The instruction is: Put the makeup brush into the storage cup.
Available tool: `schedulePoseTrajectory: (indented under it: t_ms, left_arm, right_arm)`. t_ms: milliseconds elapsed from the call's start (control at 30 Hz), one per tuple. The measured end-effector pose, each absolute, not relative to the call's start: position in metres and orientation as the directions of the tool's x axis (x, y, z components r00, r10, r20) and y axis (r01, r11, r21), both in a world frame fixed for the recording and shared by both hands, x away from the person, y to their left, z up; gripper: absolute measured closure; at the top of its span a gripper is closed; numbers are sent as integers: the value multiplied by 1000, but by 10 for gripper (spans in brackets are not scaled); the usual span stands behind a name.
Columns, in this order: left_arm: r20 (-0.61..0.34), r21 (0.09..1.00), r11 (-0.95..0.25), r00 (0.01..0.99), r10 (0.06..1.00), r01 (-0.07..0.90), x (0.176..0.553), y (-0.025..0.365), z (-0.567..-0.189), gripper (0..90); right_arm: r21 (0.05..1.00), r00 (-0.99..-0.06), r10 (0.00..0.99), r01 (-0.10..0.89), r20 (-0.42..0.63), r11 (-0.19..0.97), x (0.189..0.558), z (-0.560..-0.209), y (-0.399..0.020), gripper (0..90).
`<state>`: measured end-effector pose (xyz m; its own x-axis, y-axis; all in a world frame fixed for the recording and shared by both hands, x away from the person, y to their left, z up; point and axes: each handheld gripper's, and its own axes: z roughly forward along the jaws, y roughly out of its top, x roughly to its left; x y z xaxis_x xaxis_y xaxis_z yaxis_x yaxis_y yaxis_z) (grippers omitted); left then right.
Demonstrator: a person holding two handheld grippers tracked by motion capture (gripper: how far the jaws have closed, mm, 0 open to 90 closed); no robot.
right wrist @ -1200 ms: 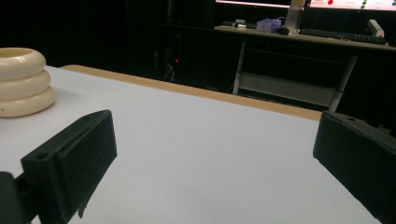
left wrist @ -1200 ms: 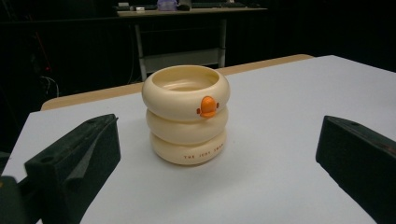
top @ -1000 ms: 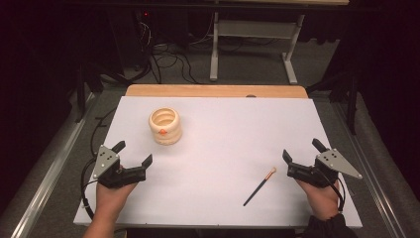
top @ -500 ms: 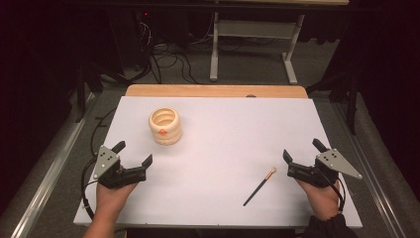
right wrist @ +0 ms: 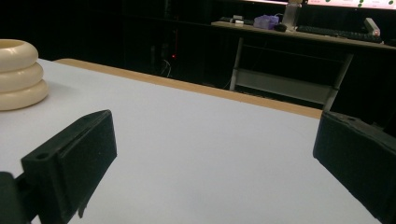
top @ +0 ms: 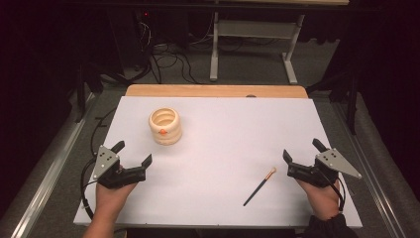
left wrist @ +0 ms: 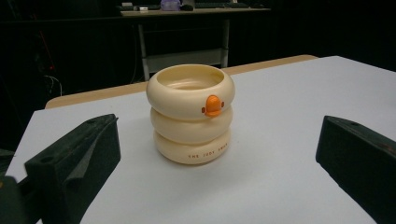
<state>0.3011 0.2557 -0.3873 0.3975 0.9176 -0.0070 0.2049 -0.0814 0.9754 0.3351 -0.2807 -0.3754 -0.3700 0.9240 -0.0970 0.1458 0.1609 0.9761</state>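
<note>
Showing white table [top: 218, 144] in dark room; left gripper [top: 132, 159] and right gripper [top: 303, 154] jaws wide open, empty.

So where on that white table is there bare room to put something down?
Most of it: the wide middle between the cream ringed cup and the brush, plus the far right part of the table. Only near each gripper is it tighter.

Table [top: 218, 148] brightly lit; surroundings dark; near fingers [left wrist: 70, 163] blurred.
</note>
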Motion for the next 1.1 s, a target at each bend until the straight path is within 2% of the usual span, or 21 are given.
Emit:
schedulePoseTrajectory:
  t_ms: [1100]
  left_arm:
    - [1, 974, -91, 401, 916, 207, 302, 256, -387, 5]
  right_arm:
    - [965, -378, 919, 174, -117, 195, 338, -378, -277, 11]
